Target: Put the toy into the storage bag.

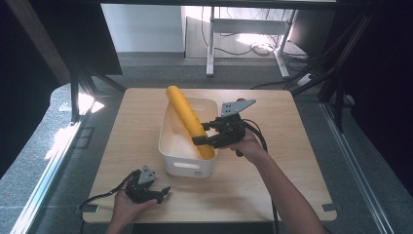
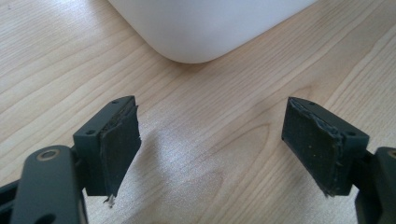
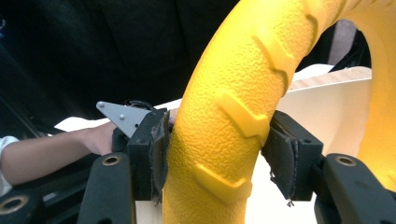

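One yellow tube [image 1: 190, 120] leans in white bin [image 1: 170, 158], clamped by right hand-held gripper [image 1: 204, 134]; left hand-held gripper [image 1: 163, 192] gapes empty

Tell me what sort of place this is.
Probably a lab or workshop recording station: a small wooden table on grey carpet, black frame struts around it, and loose cables under a desk frame behind.

- Left gripper [image 2: 212, 144]: black, with worn dark pads [image 2: 119, 144] and a brass-ringed pivot hole.
- Right gripper [image 1: 207, 135]: black, grey three-cornered plate [image 1: 236, 106] with screws, black trailing cable [image 1: 258, 134].
- White sleeve edge [image 3: 5, 154].
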Action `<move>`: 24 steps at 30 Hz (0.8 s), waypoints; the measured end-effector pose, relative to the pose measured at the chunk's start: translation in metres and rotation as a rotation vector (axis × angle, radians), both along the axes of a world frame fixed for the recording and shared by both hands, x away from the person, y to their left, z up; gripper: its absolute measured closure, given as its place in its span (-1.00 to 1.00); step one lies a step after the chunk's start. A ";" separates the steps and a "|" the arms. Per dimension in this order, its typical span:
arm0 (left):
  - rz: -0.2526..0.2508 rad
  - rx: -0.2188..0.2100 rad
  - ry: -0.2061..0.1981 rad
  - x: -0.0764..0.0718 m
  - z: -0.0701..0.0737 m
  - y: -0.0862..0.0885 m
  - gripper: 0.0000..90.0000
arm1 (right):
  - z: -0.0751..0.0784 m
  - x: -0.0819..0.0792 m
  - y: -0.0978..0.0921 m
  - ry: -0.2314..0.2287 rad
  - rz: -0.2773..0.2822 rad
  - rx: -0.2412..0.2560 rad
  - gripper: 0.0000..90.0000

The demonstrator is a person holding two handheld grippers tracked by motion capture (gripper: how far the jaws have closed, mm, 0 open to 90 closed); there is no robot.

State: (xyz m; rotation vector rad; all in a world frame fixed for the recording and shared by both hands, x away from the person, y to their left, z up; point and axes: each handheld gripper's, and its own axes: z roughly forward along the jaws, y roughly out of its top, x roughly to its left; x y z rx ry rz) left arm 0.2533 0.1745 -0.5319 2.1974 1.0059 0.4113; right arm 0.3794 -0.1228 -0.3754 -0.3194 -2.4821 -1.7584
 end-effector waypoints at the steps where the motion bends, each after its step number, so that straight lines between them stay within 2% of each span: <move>1: 0.000 0.001 0.001 0.000 0.000 0.000 -0.57 | 0.000 -0.001 0.000 -0.005 -0.004 -0.001 -0.04; 5: 0.000 0.001 0.000 0.000 0.000 0.000 -0.57 | 0.000 -0.003 0.000 -0.017 -0.019 0.009 -0.14; 10: 0.003 -0.005 -0.002 0.000 0.000 0.000 -0.57 | 0.005 -0.009 -0.011 -0.054 -0.076 0.032 -0.26; 15: 0.003 -0.003 -0.001 0.000 0.000 0.000 -0.57 | 0.003 -0.017 -0.036 -0.087 -0.131 0.058 -0.26; 16: 0.004 -0.006 -0.002 0.000 0.000 0.000 -0.57 | -0.001 -0.020 -0.047 -0.088 -0.147 0.068 -0.26; 18: 0.002 -0.002 -0.001 0.000 0.000 0.000 -0.57 | -0.003 -0.021 -0.053 -0.091 -0.157 0.072 -0.25; 20: 0.002 -0.002 -0.001 -0.001 0.000 0.000 -0.57 | -0.008 -0.024 -0.065 -0.106 -0.189 0.059 -0.25; 22: 0.003 0.000 -0.001 -0.001 0.000 0.000 -0.57 | -0.018 -0.027 -0.083 -0.125 -0.245 0.029 -0.25; 24: 0.003 -0.001 -0.001 0.000 0.000 0.000 -0.57 | -0.021 -0.029 -0.088 -0.125 -0.260 0.017 -0.25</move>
